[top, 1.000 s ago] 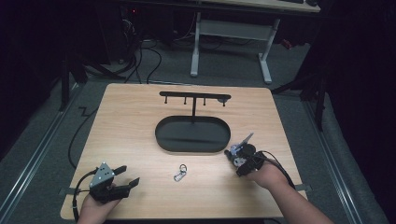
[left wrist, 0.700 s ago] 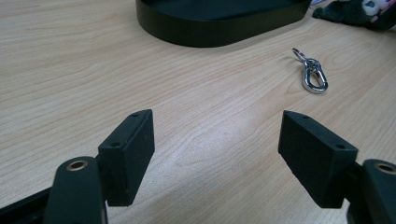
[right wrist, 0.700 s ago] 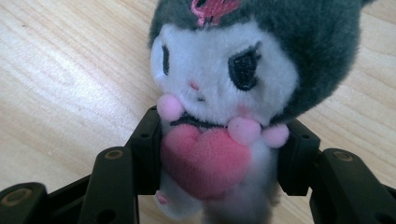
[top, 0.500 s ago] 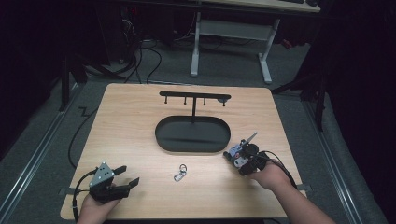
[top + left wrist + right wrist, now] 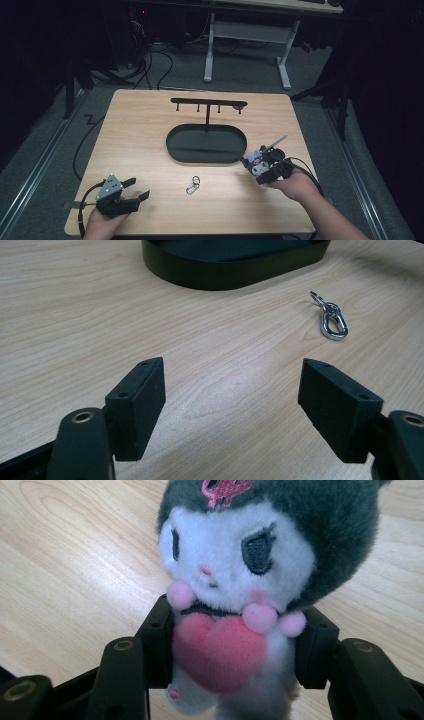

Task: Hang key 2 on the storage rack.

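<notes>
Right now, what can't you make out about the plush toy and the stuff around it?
- Plush toy: lower body hidden between the right tool pads in the right gripper view; ears cut off by the top edge.
- Toy in the high view: too small for detail.
- Stand's hooks, high view: too small to tell their shape.

Black oval tray (image 5: 206,144), hook rack (image 5: 208,105), metal key clip (image 5: 192,185), wooden table (image 5: 135,130)

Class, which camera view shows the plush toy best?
The right gripper view: the plush toy sits close up, its face and pink heart clear, clamped between the right gripper pads. In the high view it is a small shape at that gripper, beside the black tray.
</notes>
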A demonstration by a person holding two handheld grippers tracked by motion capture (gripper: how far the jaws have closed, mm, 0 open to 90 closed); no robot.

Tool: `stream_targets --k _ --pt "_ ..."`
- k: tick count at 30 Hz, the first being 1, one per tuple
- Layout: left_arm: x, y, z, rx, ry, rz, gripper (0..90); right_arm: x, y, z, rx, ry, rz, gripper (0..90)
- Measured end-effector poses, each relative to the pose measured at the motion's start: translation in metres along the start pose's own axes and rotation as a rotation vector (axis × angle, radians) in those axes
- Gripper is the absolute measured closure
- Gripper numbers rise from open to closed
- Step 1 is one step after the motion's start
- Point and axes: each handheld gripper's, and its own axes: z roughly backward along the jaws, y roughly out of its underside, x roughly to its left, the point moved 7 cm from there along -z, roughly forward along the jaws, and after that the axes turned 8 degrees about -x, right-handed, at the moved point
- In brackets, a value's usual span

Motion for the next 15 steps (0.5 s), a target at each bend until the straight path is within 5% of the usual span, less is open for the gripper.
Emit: stream_targets --k 15 --pt "0.000 0.000 0.000 -0.002 0.001 0.001 27.2 0.008 -0.013 0.030 -0.024 -0.046 -0.006 46.5"
